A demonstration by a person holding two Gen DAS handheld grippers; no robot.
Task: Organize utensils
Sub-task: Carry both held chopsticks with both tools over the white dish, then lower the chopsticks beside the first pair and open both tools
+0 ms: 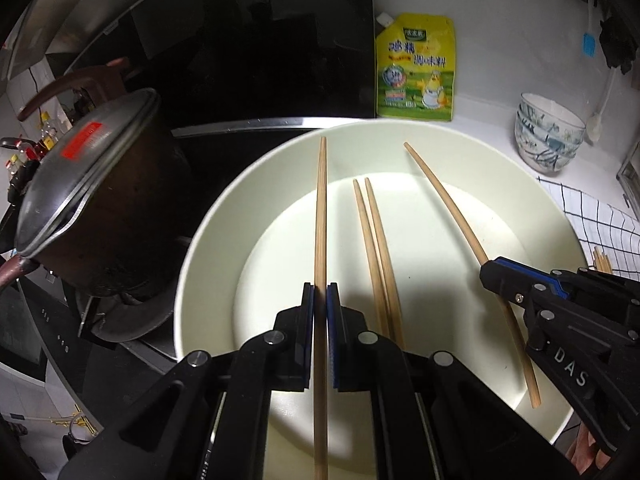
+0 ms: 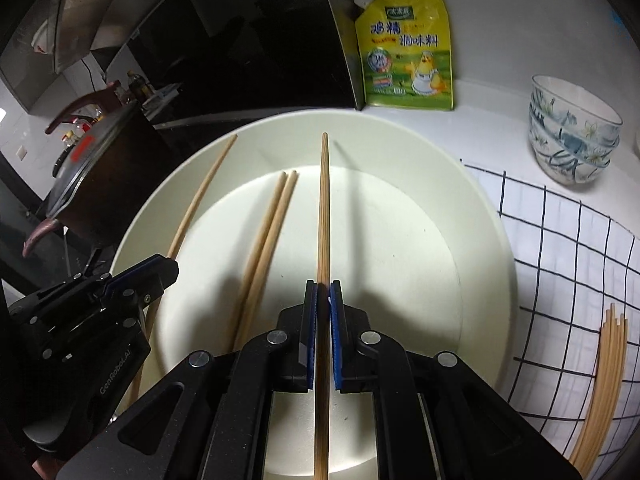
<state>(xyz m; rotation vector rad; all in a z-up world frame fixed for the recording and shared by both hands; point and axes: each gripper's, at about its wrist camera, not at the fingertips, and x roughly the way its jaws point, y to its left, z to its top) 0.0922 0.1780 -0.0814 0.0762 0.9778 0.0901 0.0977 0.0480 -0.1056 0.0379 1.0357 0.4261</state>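
A big cream basin (image 1: 420, 136) (image 2: 400, 128) sits on the counter. My left gripper (image 1: 320, 292) is shut on one wooden chopstick (image 1: 321, 208) and holds it over the basin's left half; this gripper also shows in the right wrist view (image 2: 160, 270). My right gripper (image 2: 323, 290) is shut on another chopstick (image 2: 324, 208) over the right half; it shows in the left wrist view (image 1: 490, 270). Two loose chopsticks (image 1: 374, 240) (image 2: 268, 232) lie side by side on the basin floor between the grippers. Several chopsticks (image 2: 604, 380) lie on a checked cloth (image 2: 560, 260) to the right.
A dark lidded pot (image 1: 96, 184) stands on the black stove (image 1: 248, 60) at the left. A yellow seasoning pouch (image 1: 416, 68) leans on the back wall. Stacked patterned bowls (image 1: 548, 136) stand at the back right, with a white spoon (image 1: 596, 120) beside them.
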